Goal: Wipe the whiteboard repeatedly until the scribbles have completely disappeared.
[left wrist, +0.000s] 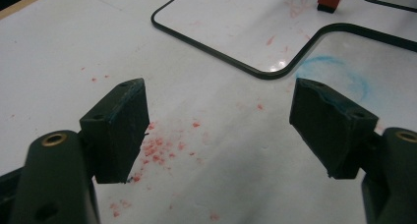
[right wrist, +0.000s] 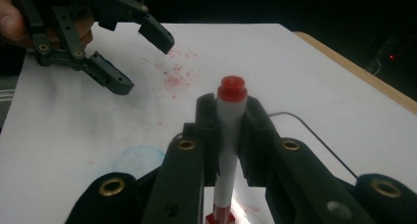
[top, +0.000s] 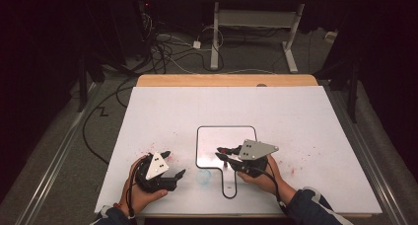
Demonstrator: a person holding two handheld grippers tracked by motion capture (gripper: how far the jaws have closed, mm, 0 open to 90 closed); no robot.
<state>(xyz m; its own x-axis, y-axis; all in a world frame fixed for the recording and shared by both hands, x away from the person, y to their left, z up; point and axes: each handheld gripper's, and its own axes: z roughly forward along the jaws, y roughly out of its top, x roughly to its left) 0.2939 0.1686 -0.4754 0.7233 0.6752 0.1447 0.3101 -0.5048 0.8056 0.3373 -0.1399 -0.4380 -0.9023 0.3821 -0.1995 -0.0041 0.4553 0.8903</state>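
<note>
**Red marker clamped over the small whiteboard**

At the left of the bench, the left hand-held gripper hovers low over the white sheet with its jaws standing wide apart and nothing between them. In the left gripper view its two black pads frame a scatter of red specks on the sheet. Just beyond them, near the board's black rim, lies a faint blue smudge.

Toward the middle lies a small whiteboard with a black rim and a looped handle pointing at the person. The blue smudge sits just left of that handle.

To the right, the right hand-held gripper is closed tight on a red-capped marker. The marker stands between the pads with its white barrel gripped and its red end poking out past the jaw tips. From above, this gripper reaches over the lower part of the whiteboard, pointing left. The two grippers are near each other but apart.
</note>
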